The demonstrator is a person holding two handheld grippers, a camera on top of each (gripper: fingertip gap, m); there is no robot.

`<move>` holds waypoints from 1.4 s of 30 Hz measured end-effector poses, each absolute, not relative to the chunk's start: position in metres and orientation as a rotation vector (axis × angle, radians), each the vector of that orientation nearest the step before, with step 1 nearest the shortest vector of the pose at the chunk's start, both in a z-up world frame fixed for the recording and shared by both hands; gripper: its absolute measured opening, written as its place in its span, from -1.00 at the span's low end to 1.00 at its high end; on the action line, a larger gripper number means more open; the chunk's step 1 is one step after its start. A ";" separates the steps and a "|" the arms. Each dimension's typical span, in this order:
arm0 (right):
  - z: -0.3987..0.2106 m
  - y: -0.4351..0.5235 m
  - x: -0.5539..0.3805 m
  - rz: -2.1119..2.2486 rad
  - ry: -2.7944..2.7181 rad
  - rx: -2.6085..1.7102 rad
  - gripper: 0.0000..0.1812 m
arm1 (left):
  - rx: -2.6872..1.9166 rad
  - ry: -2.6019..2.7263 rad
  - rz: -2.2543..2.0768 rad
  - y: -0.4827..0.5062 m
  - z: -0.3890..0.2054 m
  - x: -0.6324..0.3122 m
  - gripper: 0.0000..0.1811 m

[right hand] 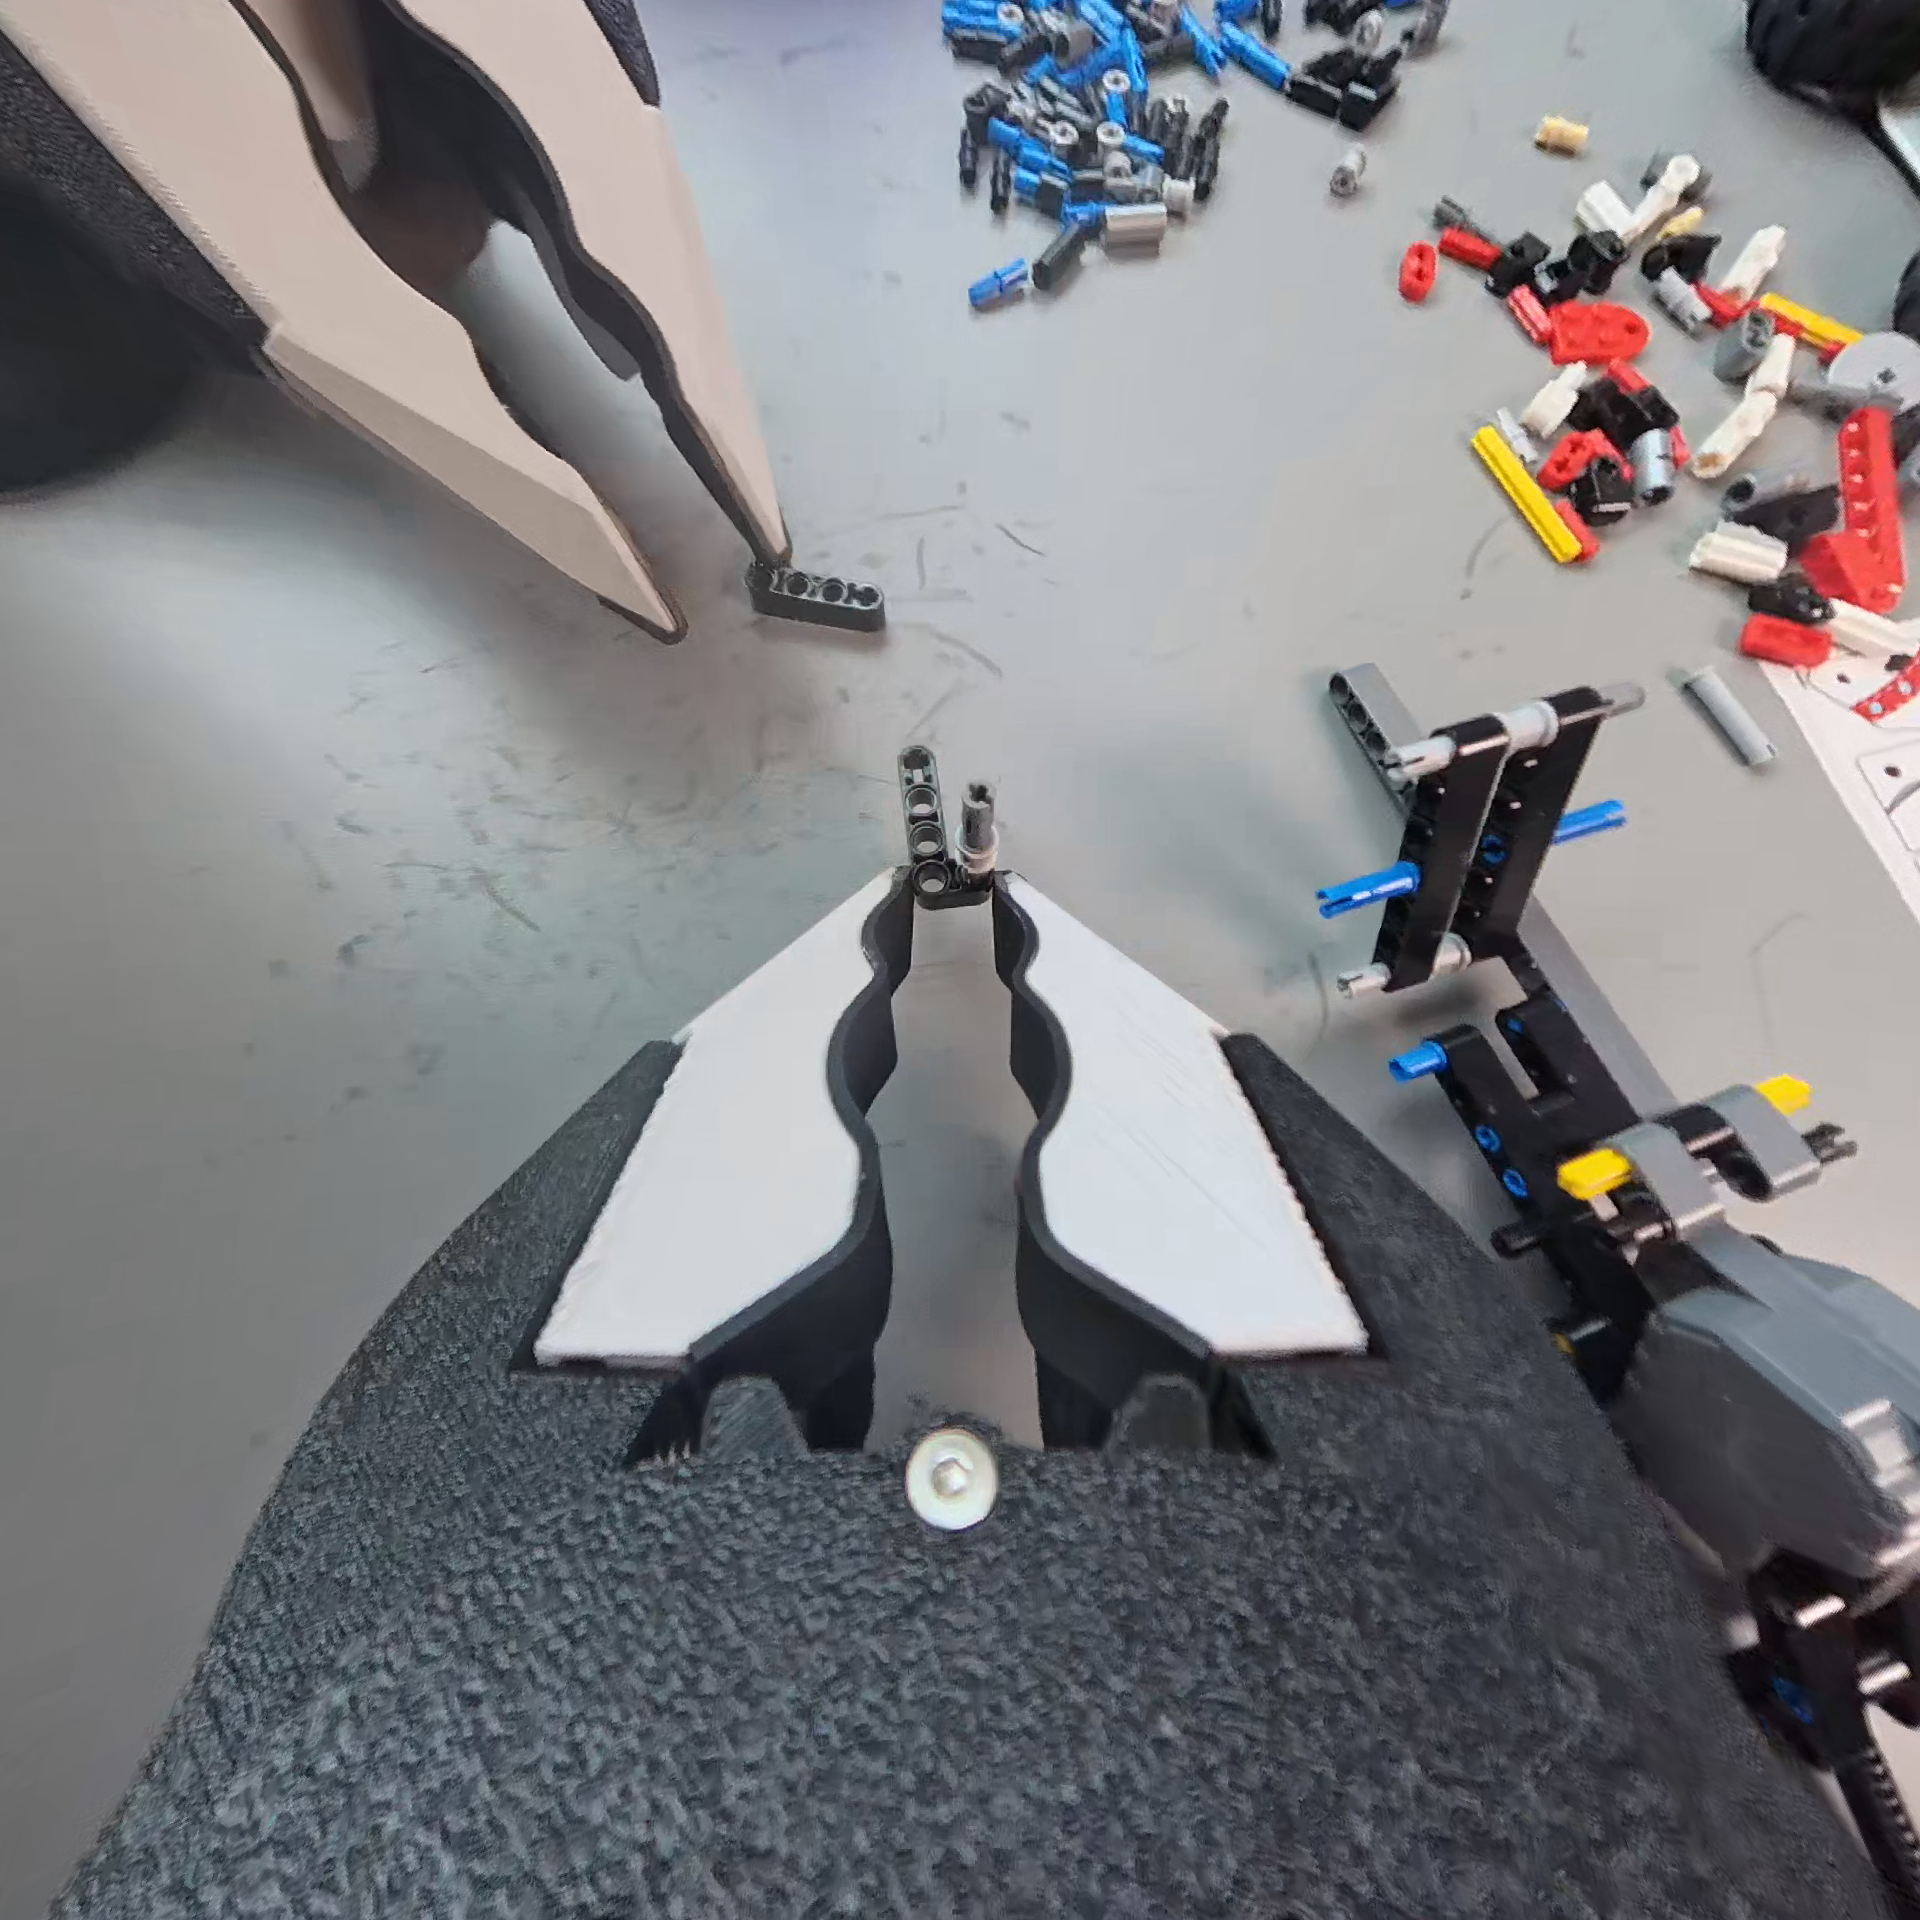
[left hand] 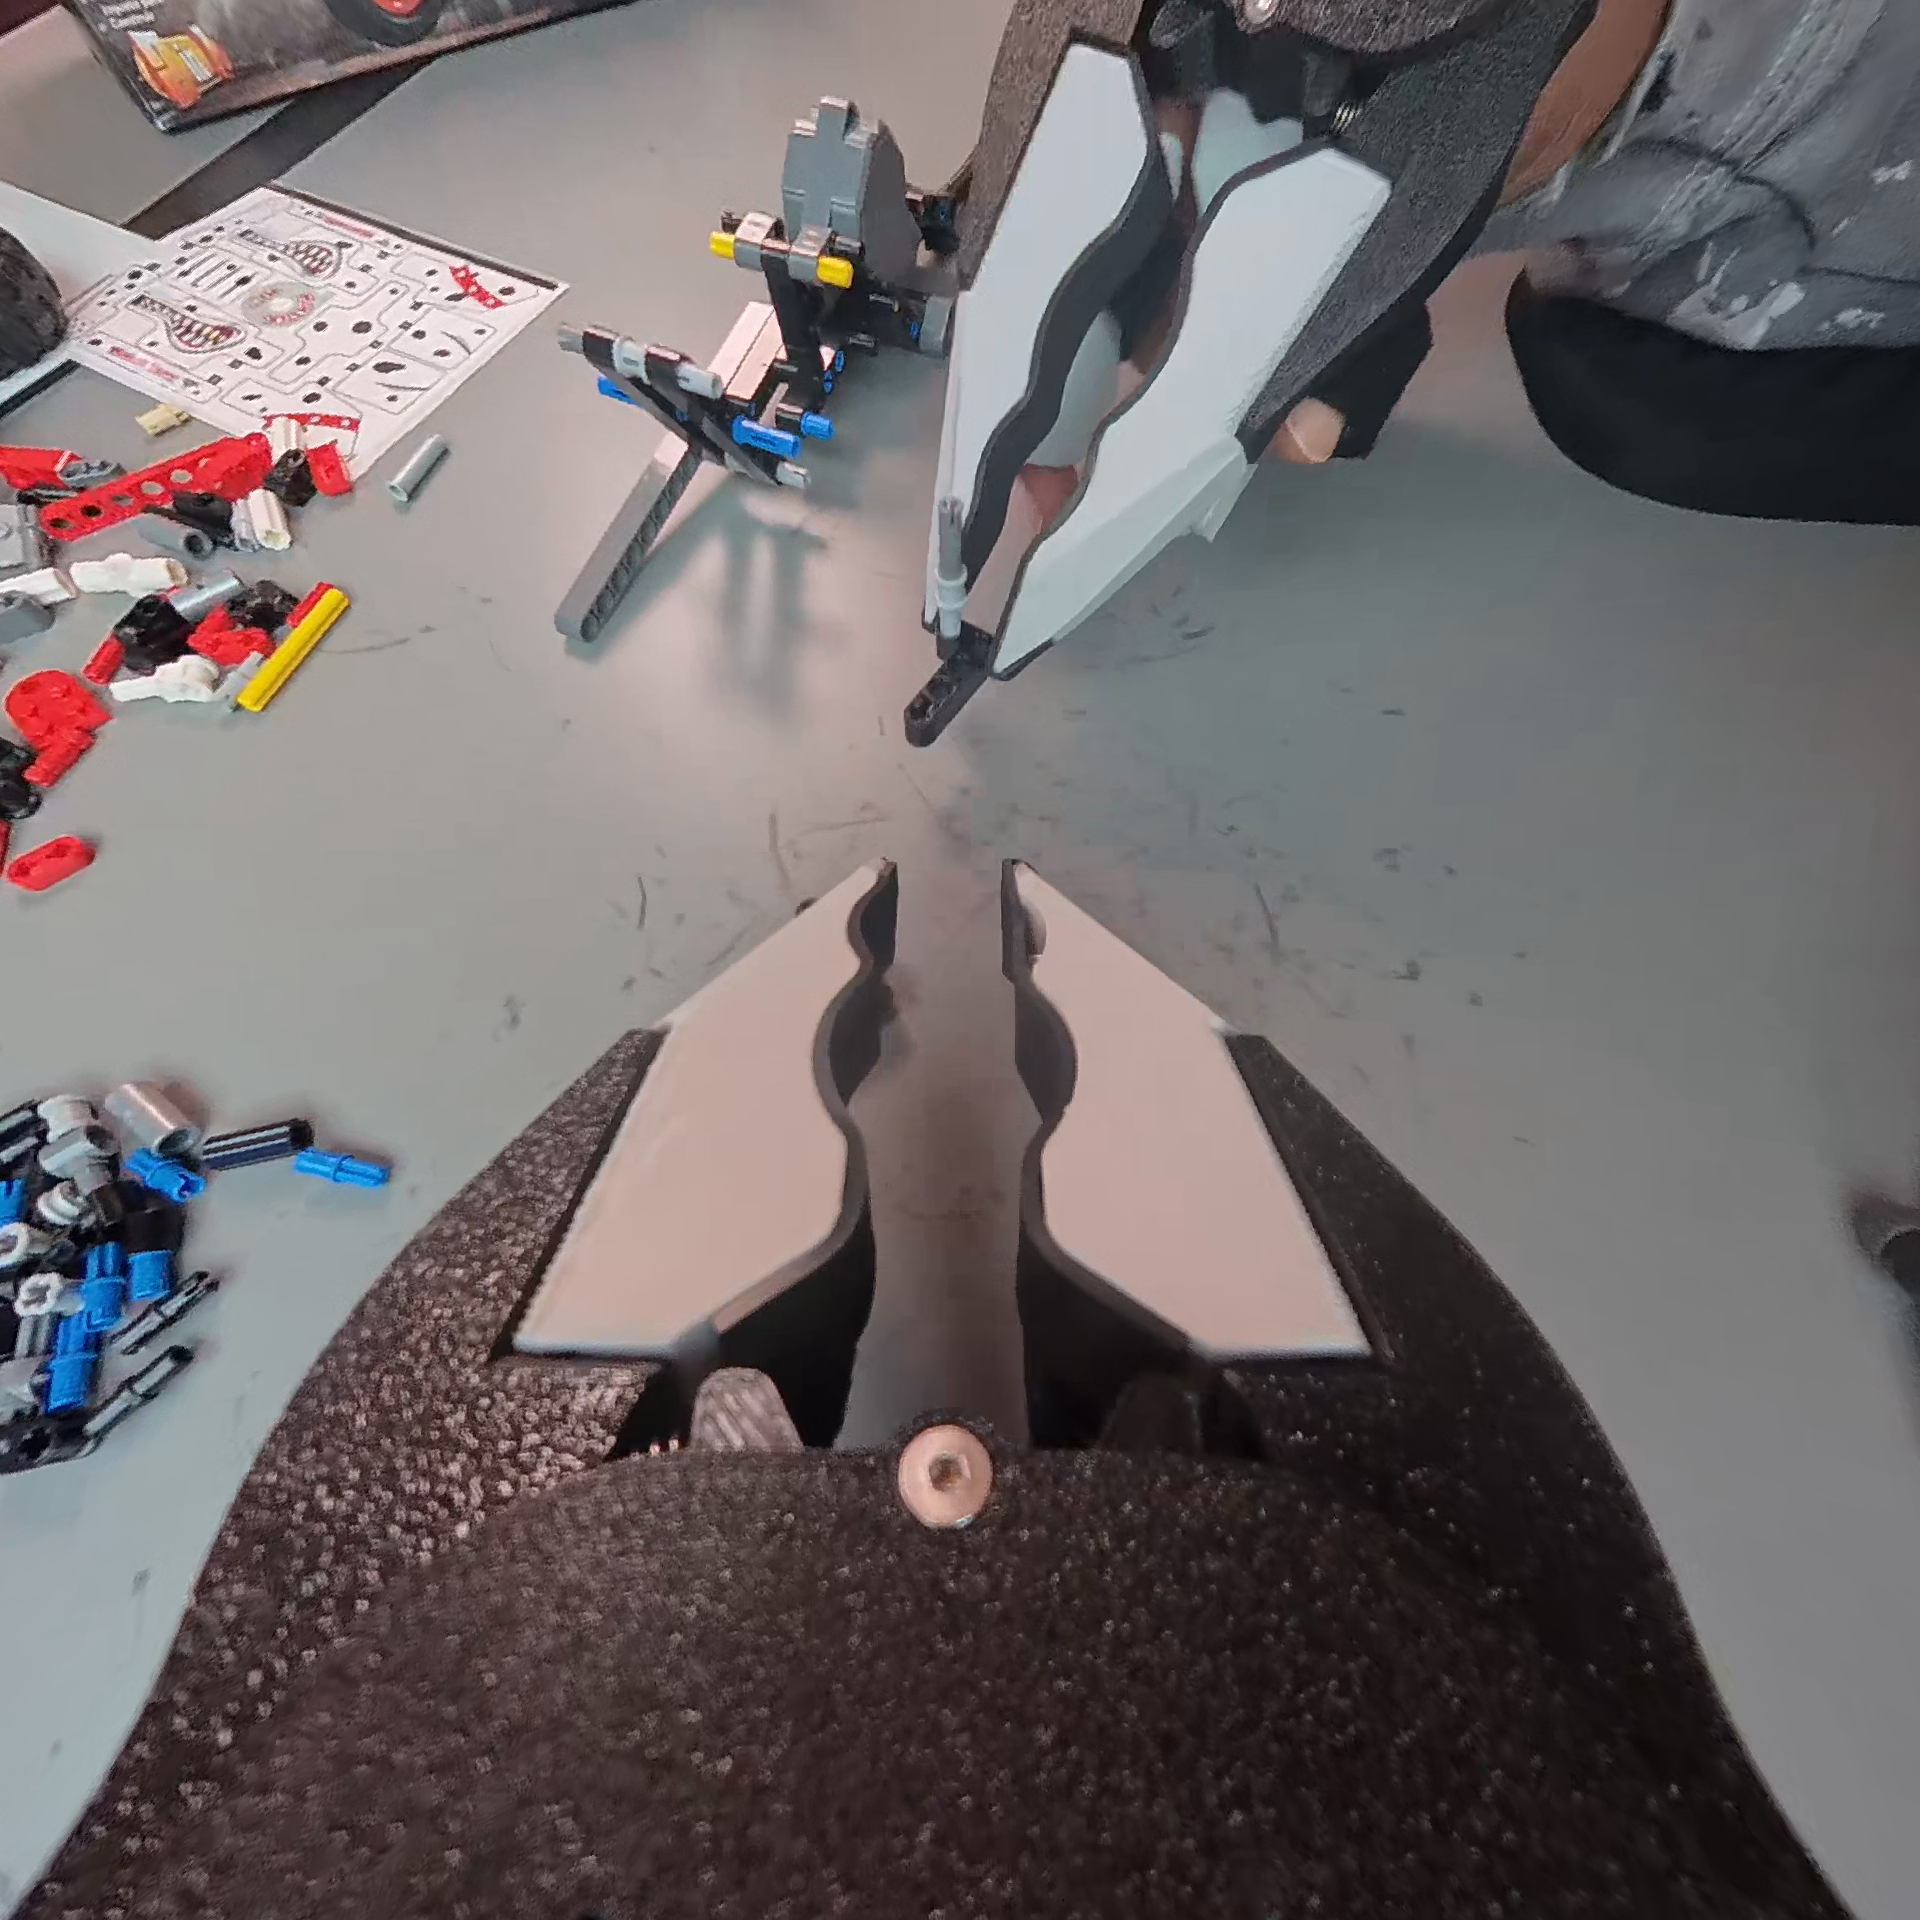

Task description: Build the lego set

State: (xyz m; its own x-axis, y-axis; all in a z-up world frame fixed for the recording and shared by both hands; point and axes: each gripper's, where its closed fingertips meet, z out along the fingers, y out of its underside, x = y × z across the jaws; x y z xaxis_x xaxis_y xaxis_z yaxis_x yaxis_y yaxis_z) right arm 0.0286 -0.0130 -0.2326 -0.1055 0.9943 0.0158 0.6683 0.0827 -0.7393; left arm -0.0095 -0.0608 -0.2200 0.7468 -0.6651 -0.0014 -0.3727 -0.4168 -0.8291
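Note:
My right gripper (right hand: 951,883) is shut on a black L-shaped beam (right hand: 923,821) with a grey pin (right hand: 979,821) stuck in it, and holds it just above the grey table (right hand: 416,935). In the left wrist view the right gripper (left hand: 971,649) comes down from the top with the beam (left hand: 940,696). My left gripper (left hand: 948,873) is open and empty, low over the table. In the right wrist view the left gripper (right hand: 720,587) has one fingertip touching the end of a short black beam (right hand: 821,597) that lies flat. The part-built black and grey model (left hand: 790,343) stands beyond.
A pile of red, white and black parts (left hand: 156,603) and a pile of blue and black pins (left hand: 83,1247) lie left. A sticker sheet (left hand: 312,312), the set's box (left hand: 260,52) and a tyre (left hand: 21,301) are far left. A person's sleeve (left hand: 1714,208) is top right. The grippers' ends are close to 7 centimetres from one another.

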 end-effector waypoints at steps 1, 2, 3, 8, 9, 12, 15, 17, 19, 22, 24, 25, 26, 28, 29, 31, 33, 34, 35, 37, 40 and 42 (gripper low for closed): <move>-0.235 -0.011 0.030 0.775 -1.820 -1.688 -0.84 | -2.070 0.779 -0.398 -0.061 -0.223 -0.012 -0.75; -0.237 -0.009 0.031 0.752 -1.806 -1.725 -0.84 | -2.081 0.774 -0.398 -0.061 -0.224 -0.014 -0.76; -0.238 -0.006 0.032 0.723 -1.787 -1.745 -0.84 | -2.085 0.764 -0.403 -0.061 -0.223 -0.015 -0.76; -0.243 -0.013 0.032 0.674 -1.796 -1.774 -0.84 | -2.103 0.755 -0.387 -0.060 -0.226 -0.019 -0.77; -0.243 -0.015 0.033 0.671 -1.807 -1.772 -0.83 | -2.109 0.759 -0.379 -0.060 -0.228 -0.020 -0.78; -0.245 -0.023 0.036 0.677 -1.860 -1.776 -0.74 | -2.123 0.769 -0.347 -0.059 -0.232 -0.021 -0.78; -0.245 -0.029 0.038 0.674 -1.893 -1.764 -0.72 | -2.128 0.747 -0.317 -0.057 -0.232 -0.027 -0.78; -0.246 -0.029 0.038 0.674 -1.895 -1.758 -0.74 | -2.133 0.710 -0.301 -0.054 -0.230 -0.034 -0.78; -0.246 -0.026 0.037 0.658 -1.879 -1.758 -0.78 | -2.141 0.664 -0.297 -0.051 -0.228 -0.040 -0.76; -0.246 -0.024 0.036 0.639 -1.874 -1.750 -0.80 | -2.187 0.620 -0.319 -0.051 -0.234 -0.046 -0.66; -0.247 -0.026 0.035 0.630 -1.880 -1.735 -0.83 | -2.199 0.624 -0.312 -0.051 -0.237 -0.046 -0.63; -0.247 -0.027 0.035 0.628 -1.888 -1.725 -0.84 | -2.204 0.635 -0.308 -0.051 -0.238 -0.045 -0.62; -0.247 -0.030 0.034 0.630 -1.896 -1.719 -0.84 | -2.215 0.644 -0.310 -0.052 -0.240 -0.044 -0.61; -0.247 -0.034 0.032 0.632 -1.906 -1.711 -0.84 | -2.230 0.649 -0.328 -0.054 -0.242 -0.040 -0.62; -0.247 -0.037 0.031 0.632 -1.913 -1.708 -0.84 | -2.244 0.654 -0.314 -0.055 -0.245 -0.041 -0.64; -0.247 -0.044 0.027 0.637 -1.924 -1.701 -0.84 | -2.259 0.679 -0.287 -0.056 -0.249 -0.040 -0.68; -0.247 -0.048 0.025 0.619 -1.926 -1.689 -0.84 | -2.249 0.698 -0.280 -0.056 -0.248 -0.037 -0.75; -0.247 -0.048 0.024 0.612 -1.928 -1.684 -0.84 | -2.249 0.701 -0.280 -0.057 -0.249 -0.037 -0.77; -0.247 -0.048 0.024 0.612 -1.927 -1.683 -0.84 | -2.249 0.705 -0.280 -0.057 -0.249 -0.036 -0.79; -0.247 -0.048 0.024 0.624 -1.921 -1.690 -0.84 | -2.247 0.715 -0.281 -0.058 -0.249 -0.035 -0.83; -0.247 -0.048 0.023 0.627 -1.919 -1.676 -0.84 | -2.244 0.724 -0.277 -0.059 -0.249 -0.033 -0.86; -0.246 -0.049 0.022 0.629 -1.922 -1.658 -0.83 | -2.246 0.726 -0.277 -0.059 -0.249 -0.033 -0.87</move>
State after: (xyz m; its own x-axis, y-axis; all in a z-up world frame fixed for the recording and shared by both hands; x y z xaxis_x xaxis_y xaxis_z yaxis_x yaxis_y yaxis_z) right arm 0.0217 -0.0485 -0.2464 -0.1148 0.9897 0.0849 0.7480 0.1424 -0.6482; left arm -0.0335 -0.0590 -0.2488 0.8159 -0.5777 -0.0219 -0.4161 -0.5606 -0.7159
